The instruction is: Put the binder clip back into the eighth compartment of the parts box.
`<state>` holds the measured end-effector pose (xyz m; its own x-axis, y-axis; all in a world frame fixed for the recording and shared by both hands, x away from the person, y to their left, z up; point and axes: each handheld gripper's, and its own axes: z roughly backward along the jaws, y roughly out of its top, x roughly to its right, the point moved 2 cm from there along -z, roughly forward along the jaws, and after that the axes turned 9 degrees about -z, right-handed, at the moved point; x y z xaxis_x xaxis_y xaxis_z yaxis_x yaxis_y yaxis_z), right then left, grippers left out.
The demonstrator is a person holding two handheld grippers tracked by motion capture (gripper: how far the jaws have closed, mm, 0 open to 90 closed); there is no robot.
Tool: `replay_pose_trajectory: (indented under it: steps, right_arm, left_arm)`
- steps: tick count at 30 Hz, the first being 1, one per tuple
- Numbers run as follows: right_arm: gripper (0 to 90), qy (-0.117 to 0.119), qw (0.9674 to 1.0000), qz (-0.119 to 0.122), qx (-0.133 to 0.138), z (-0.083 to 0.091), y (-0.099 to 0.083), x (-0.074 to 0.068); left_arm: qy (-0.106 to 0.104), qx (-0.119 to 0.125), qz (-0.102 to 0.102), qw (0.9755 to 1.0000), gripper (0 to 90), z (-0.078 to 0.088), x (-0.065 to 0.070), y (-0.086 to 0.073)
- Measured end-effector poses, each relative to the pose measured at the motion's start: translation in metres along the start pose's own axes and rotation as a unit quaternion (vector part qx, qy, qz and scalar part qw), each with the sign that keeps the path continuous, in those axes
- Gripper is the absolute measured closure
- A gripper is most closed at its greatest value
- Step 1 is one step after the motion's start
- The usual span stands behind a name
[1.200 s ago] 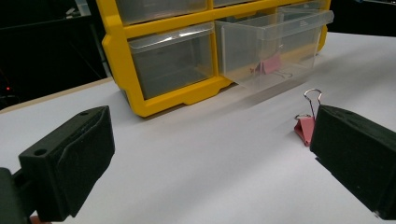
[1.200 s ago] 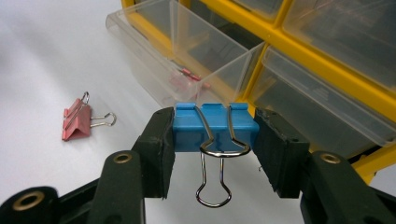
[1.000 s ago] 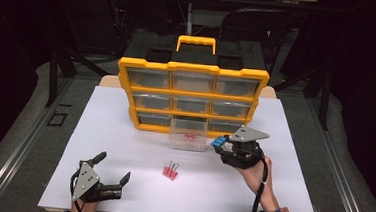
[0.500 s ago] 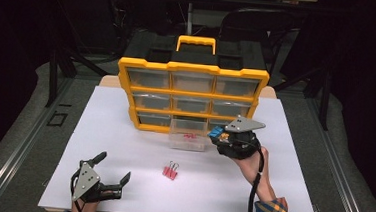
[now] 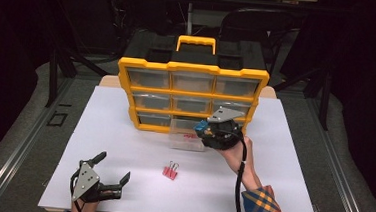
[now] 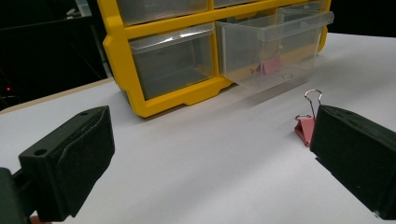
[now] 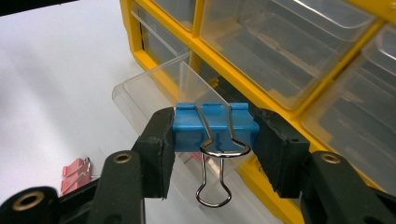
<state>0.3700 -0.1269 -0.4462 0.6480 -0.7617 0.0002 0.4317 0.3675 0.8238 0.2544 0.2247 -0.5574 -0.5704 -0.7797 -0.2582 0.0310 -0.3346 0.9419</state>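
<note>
My right gripper [image 7: 212,130] is shut on a blue binder clip [image 7: 212,127], its pads pressing the clip's two ends, wire handles hanging down. It hovers at the right side of a clear drawer [image 5: 186,136] pulled out of the yellow organizer's [image 5: 192,94] bottom row; pink clips lie inside the drawer [image 6: 275,44]. In the high view the right gripper [image 5: 205,130] is above the drawer's right edge. A pink binder clip [image 5: 170,171] lies on the white mat. My left gripper [image 5: 112,168] rests open at the front left, with the pink clip [image 6: 306,127] beside its right jaw.
The yellow organizer has three rows of clear drawers and a handle [image 5: 196,41] on top. The white mat [image 5: 282,157] covers the table, with its front edge near my left gripper. A cable [image 5: 239,185] trails along the right forearm.
My right gripper has carried the blue clip up and away from me, from the mat's right side to the open drawer. The left gripper has stayed put.
</note>
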Motion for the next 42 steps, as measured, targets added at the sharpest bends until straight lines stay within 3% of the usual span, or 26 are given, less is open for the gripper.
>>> replay_pose_trajectory:
  steps: [11, 12, 13, 14, 15, 16, 24, 34, 42]
  right_arm:
    - [48.9, -0.004, 0.9997, -0.003, -0.024, -0.028, 0.005, -0.006]
    - [40.0, -0.005, 0.9996, -0.008, -0.026, -0.034, 0.005, -0.006]
    - [40.0, -0.005, 0.9996, -0.008, -0.026, -0.034, 0.005, -0.006]
    - [30.5, -0.007, 0.9995, -0.013, -0.028, -0.036, 0.004, -0.005]
    - [30.5, -0.007, 0.9995, -0.013, -0.028, -0.036, 0.004, -0.005]
    - [22.9, -0.008, 0.9995, -0.018, -0.023, -0.035, 0.003, -0.004]
    - [9.8, 0.002, 0.9995, -0.031, -0.009, -0.014, -0.013, 0.002]
    - [2.0, 0.010, 0.9992, -0.038, 0.000, 0.011, -0.041, -0.002]
    - [1.3, 0.016, 0.9989, -0.045, 0.001, 0.017, -0.061, -0.006]
  left_arm:
    - [-0.002, -0.001, 0.002, 1.0000, 0.0, 0.000, 0.000, 0.000]
    - [-0.002, 0.000, 0.002, 1.0000, 0.0, 0.000, 0.000, 0.000]
    - [-0.002, 0.000, 0.002, 1.0000, 0.0, 0.000, 0.000, 0.000]
    - [0.000, 0.000, 0.002, 1.0000, 0.0, 0.000, 0.000, 0.000]
    - [0.000, 0.000, 0.002, 1.0000, 0.0, 0.000, 0.000, 0.000]
    - [0.000, -0.001, 0.002, 1.0000, 0.0, 0.000, -0.001, -0.001]
    - [-0.001, 0.000, 0.002, 1.0000, 0.0, 0.000, -0.001, 0.000]
    - [0.001, 0.001, 0.001, 1.0000, 0.0, 0.000, 0.000, 0.000]
    - [0.000, -0.001, 0.000, 1.0000, 0.0, 0.000, 0.000, 0.000]
